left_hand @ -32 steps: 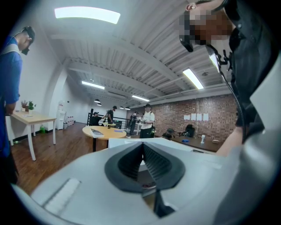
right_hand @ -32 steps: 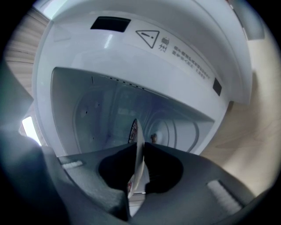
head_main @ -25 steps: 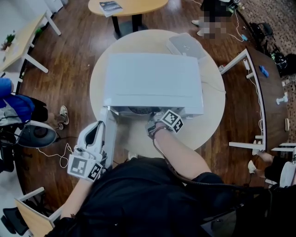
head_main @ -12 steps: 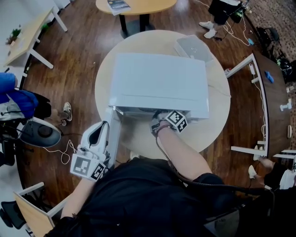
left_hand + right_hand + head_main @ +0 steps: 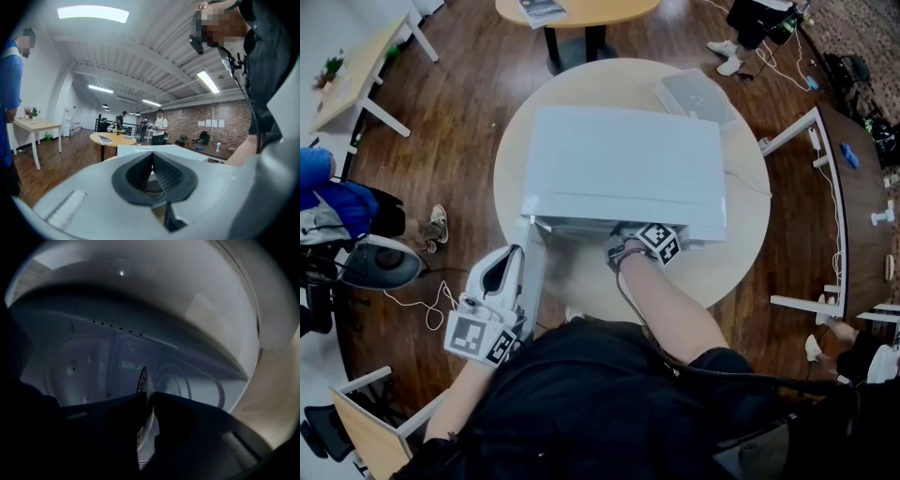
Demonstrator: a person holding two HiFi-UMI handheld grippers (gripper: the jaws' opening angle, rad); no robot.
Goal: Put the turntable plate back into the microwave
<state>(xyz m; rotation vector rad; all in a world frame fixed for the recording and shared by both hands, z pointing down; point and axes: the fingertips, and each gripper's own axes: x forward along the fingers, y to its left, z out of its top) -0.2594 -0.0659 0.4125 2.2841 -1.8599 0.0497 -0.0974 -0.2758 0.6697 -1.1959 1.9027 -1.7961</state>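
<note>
Head view: white microwave sits on a round beige table, with its door swung open to the left. The left gripper is just beside the outer face of the open door; contact can't be confirmed. The right gripper is pushed into the microwave's open front, its marker cube just outside the opening and its tips hidden under the top edge. The turntable plate isn't visible from here.

Left gripper view: the left gripper has its jaws closed tip to tip, nothing between them. The white microwave top shows just past the tips, with an office room behind.

Right gripper view: the right gripper is nearly closed, jaws pinched on the turntable plate, a thin glass disc seen edge-on between the pads. Gripper and plate are inside the cavity, with the pale back wall ahead. Can't tell whether the plate touches the cavity floor.
</note>
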